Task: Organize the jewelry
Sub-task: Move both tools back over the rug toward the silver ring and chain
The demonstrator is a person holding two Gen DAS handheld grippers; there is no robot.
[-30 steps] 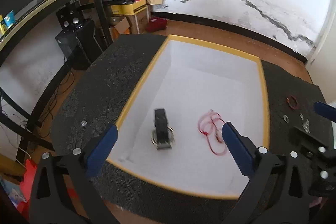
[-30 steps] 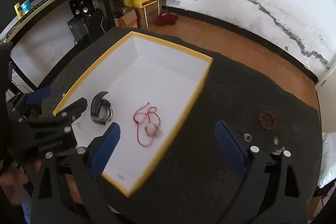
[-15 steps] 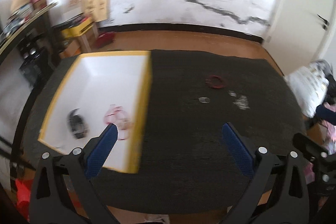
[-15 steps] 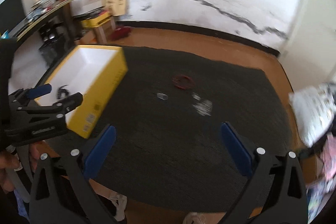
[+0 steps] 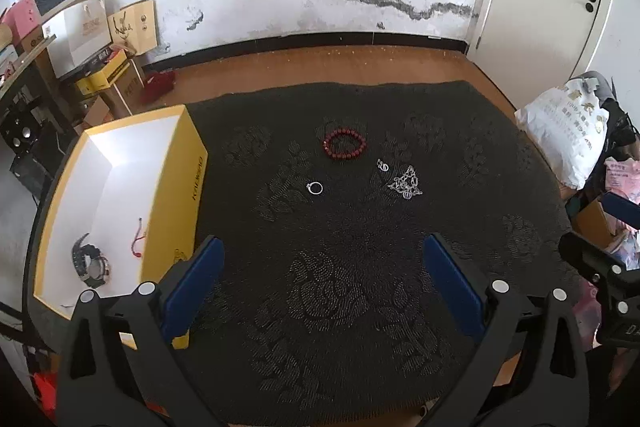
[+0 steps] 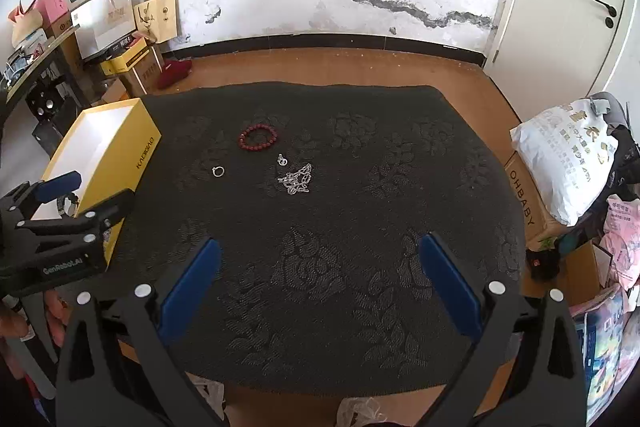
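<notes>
Hovering nearest each camera are 2 grippers, both gaping wide with nothing between their blue pads: the left gripper [image 5: 322,281] and the right gripper [image 6: 318,277] are both hanging over the dark floral table cloth [image 5: 360,307]. The left tool's body is showing at the right camera's edge, its label reading "GenRobot.AI".

Lying farther out on the cloth are 4 loose pieces: 1 silver ring [image 5: 315,188], 1 tangled silver chain [image 5: 406,183], 1 small silver clasp piece [image 5: 383,165] just beyond the chain, and 1 red bead bracelet [image 5: 345,144] farthest back.

Sitting at the cloth's left is 1 yellow box [image 5: 176,195] with a white inside, its side bearing lettering too small to read surely. Inside are resting 1 black watch [image 5: 89,263] and 1 red cord [image 5: 138,241].

Standing on the floor at right is 1 carton [image 6: 524,195] marked "OHBABY".
</notes>
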